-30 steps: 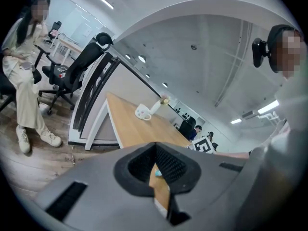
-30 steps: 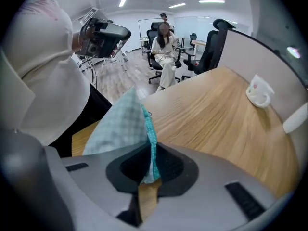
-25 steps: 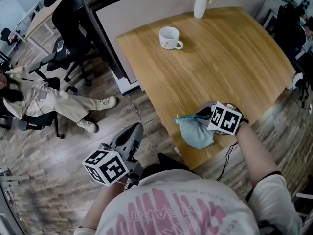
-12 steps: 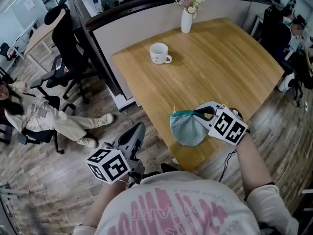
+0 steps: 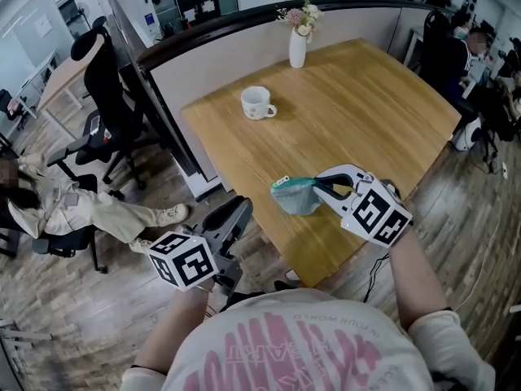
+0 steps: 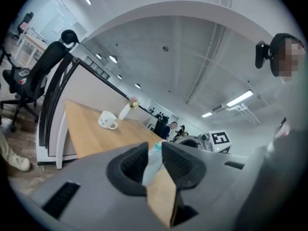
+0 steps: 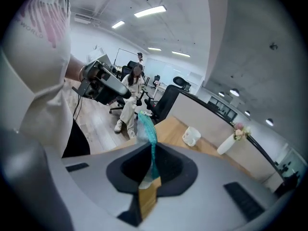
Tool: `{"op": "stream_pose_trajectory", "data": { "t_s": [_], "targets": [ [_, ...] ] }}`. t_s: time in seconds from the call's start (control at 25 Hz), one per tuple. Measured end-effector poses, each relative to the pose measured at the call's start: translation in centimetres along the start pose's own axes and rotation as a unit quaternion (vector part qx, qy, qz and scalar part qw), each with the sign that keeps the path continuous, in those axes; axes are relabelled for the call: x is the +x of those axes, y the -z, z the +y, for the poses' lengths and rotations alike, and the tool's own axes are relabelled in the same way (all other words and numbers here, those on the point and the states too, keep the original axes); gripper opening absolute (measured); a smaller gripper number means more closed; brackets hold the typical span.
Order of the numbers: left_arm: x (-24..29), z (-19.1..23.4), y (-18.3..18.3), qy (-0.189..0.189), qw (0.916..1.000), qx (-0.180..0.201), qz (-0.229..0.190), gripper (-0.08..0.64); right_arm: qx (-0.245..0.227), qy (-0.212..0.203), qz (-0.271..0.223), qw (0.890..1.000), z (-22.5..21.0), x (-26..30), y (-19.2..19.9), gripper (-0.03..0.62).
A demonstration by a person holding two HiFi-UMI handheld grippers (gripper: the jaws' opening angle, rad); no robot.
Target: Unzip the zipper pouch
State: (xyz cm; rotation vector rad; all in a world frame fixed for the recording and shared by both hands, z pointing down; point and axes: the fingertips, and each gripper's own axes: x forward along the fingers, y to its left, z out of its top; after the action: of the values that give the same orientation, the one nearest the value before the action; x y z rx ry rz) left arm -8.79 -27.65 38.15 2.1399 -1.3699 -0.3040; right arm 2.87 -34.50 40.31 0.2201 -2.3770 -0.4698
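My right gripper (image 5: 320,187) is shut on the teal zipper pouch (image 5: 295,195) and holds it in the air above the table's near corner. In the right gripper view the pouch (image 7: 146,129) hangs from the pads by its green zipper edge, and my right gripper (image 7: 153,170) pinches that edge. My left gripper (image 5: 236,212) is off the table to the pouch's left, pointing toward it. Its jaws have just been opening and nothing is between them. In the left gripper view, the pouch (image 6: 155,154) shows some way beyond the narrow gap of my left gripper (image 6: 154,160).
The wooden table (image 5: 366,112) carries a white mug (image 5: 257,103) and a white vase (image 5: 298,46) with flowers at its far side. A partition runs behind it. Black office chairs (image 5: 102,72) and a seated person (image 5: 73,202) are on the floor at the left.
The right gripper has lifted the pouch off the table and it now hangs in the air. The left gripper has risen toward the table and its jaws have parted.
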Motion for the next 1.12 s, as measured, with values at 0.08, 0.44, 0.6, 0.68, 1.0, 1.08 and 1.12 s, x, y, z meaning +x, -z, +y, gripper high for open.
{"op": "stream_pose_trajectory", "data": {
  "t_s": [0.08, 0.44, 0.6, 0.68, 1.0, 1.08, 1.12],
  "targets": [
    [0.9, -0.7, 0.1, 0.033, 0.9989, 0.026, 0.020, 0.194, -0.003, 0.010, -0.015, 1.000, 0.1, -0.5, -1.3, 0.021],
    [3.8, -4.5, -0.1, 0.089, 0.9822, 0.158, 0.050, 0.199, 0.006, 0.021, -0.086, 0.996, 1.5, -2.4, -6.6, 0.021],
    [3.4, -5.0, -1.0, 0.079, 0.9823, 0.168, 0.023, 0.089, 0.023, 0.013, -0.106, 0.994, 1.9, -2.8, -7.2, 0.021],
    [3.1, -5.2, -1.2, 0.082, 0.9816, 0.171, 0.019, 0.078, 0.039, 0.007, -0.113, 0.993, 2.2, -2.7, -7.2, 0.022],
    [2.5, -5.5, -0.6, 0.077, 0.9760, 0.202, 0.024, 0.006, 0.203, -0.053, -0.143, 0.967, 3.0, -2.5, -6.6, 0.096],
    [2.5, -5.3, -0.7, 0.068, 0.9756, 0.207, 0.022, 0.006, 0.252, -0.093, -0.182, 0.946, 3.0, -3.2, -7.6, 0.193],
    [2.6, -5.2, -0.9, 0.063, 0.9747, 0.213, 0.021, 0.005, 0.273, -0.108, -0.206, 0.934, 2.9, -3.6, -8.4, 0.224]
  ]
}}
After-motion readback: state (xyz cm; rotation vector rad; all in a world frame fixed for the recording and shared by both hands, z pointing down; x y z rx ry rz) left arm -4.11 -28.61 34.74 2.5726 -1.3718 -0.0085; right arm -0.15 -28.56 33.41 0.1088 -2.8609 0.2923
